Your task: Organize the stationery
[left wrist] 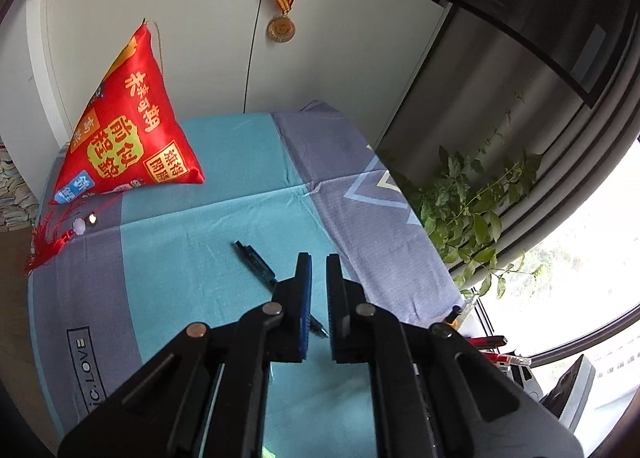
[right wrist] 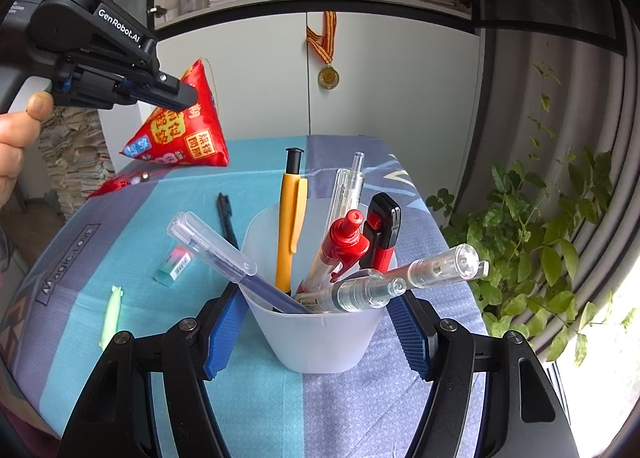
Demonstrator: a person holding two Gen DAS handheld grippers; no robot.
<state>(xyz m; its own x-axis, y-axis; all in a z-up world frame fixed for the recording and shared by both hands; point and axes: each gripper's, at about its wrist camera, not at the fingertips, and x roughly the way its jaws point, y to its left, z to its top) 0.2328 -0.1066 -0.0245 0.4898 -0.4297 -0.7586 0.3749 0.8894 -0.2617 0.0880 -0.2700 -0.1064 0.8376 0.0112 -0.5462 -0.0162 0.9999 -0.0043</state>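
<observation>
My right gripper [right wrist: 316, 294] is shut on a translucent white pen cup [right wrist: 316, 342], with a blue pad pressed against each side. Several pens stand in the cup, among them a yellow pen [right wrist: 291, 217] and a red pen [right wrist: 344, 246]. A black pen [left wrist: 256, 262] lies loose on the teal and grey tablecloth [left wrist: 200, 217]. My left gripper [left wrist: 319, 260] hangs above it, shut and holding nothing. The right wrist view shows that left gripper [right wrist: 188, 95] raised in the air at the upper left, well clear of the black pen [right wrist: 227, 217]. A green-and-pink eraser [right wrist: 174, 264] and a pale green item [right wrist: 110, 314] lie left of the cup.
A red triangular cushion [left wrist: 128, 129] with a tassel sits at the table's far left corner. A medal [left wrist: 281, 29] hangs on the white cabinet door behind. A leafy plant [right wrist: 540, 250] stands past the table's right edge. A person's hand [right wrist: 16, 137] holds the left gripper.
</observation>
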